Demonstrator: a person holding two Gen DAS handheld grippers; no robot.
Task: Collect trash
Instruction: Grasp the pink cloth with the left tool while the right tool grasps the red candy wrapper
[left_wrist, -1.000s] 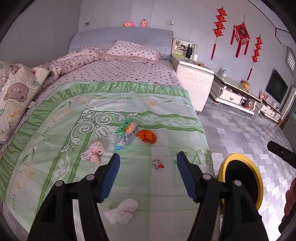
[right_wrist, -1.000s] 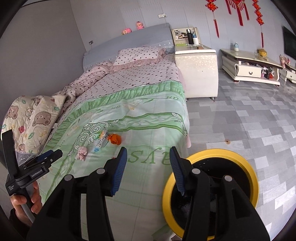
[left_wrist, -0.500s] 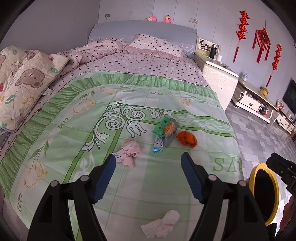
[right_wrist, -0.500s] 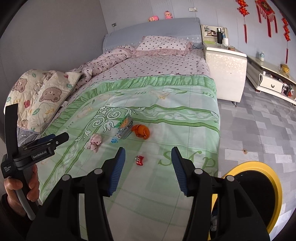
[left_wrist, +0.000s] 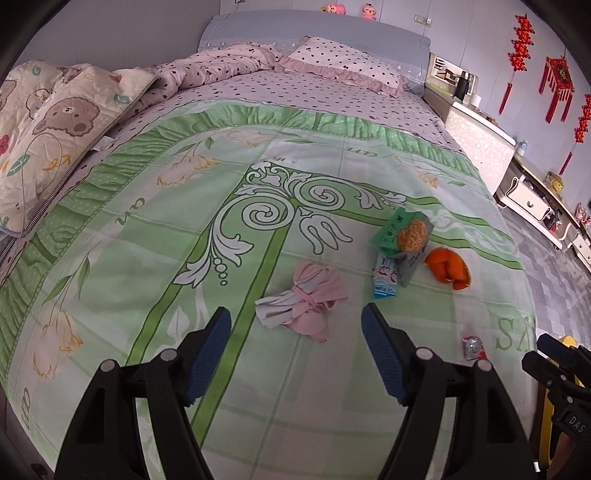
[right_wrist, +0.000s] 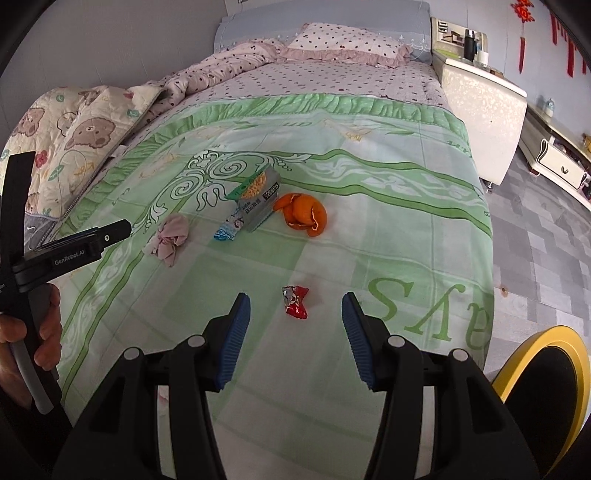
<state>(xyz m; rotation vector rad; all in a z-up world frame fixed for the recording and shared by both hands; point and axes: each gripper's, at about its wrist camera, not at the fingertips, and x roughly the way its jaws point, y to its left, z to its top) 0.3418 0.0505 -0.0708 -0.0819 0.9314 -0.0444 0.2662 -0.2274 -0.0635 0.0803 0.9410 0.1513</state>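
Green patterned bedspread carries the trash. Left gripper has just widened its fingers, now spread and empty, a crumpled pink tissue just beyond their tips. Right gripper fingers stand spread, a red candy wrapper lying between the tips, untouched.

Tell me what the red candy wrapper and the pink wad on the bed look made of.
Red candy wrapper: thin glossy foil or plastic film, judging by its shine and twisted ends. Pink wad: matte, soft tissue or cloth, crumpled in limp folds; which one is unclear.
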